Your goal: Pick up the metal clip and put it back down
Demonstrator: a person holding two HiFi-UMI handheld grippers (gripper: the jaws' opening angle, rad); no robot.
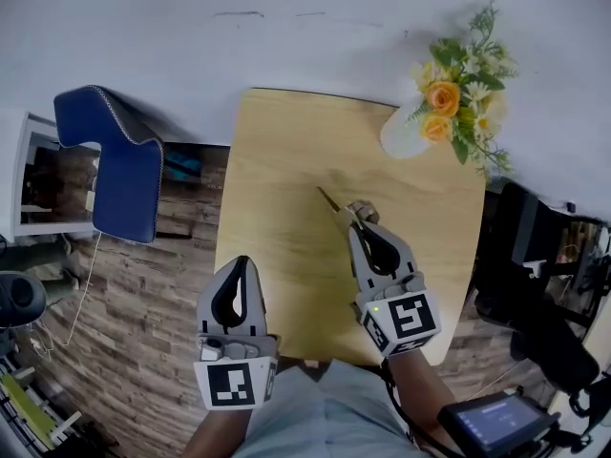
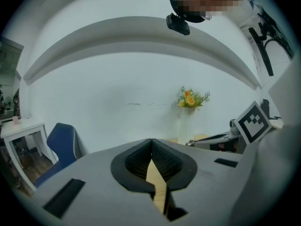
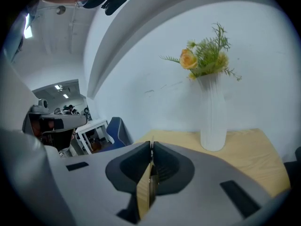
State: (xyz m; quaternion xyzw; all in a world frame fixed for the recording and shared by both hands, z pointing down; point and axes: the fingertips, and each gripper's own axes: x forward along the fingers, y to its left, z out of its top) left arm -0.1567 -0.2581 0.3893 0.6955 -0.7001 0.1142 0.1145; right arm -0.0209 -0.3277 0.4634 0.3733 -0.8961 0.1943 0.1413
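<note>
The metal clip (image 1: pixel 331 202) is a thin, flat strip that sticks out up-left from the tips of my right gripper (image 1: pixel 357 214), which is shut on it. It hangs a little above the wooden table (image 1: pixel 286 160), with a faint shadow beyond it. In the right gripper view the clip (image 3: pixel 150 171) shows edge-on as a thin blade pinched between the jaws of the right gripper (image 3: pixel 151 149). My left gripper (image 1: pixel 239 263) is shut and empty at the table's near left edge. In its own view the left gripper (image 2: pixel 151 142) has its pads (image 2: pixel 164 161) meeting at the tip.
A white vase (image 1: pixel 406 134) with orange and yellow flowers (image 1: pixel 458 89) stands at the table's far right corner, also the vase (image 3: pixel 212 112) ahead of the right gripper. A blue chair (image 1: pixel 119 165) stands left of the table. Dark equipment (image 1: pixel 535 284) sits to the right.
</note>
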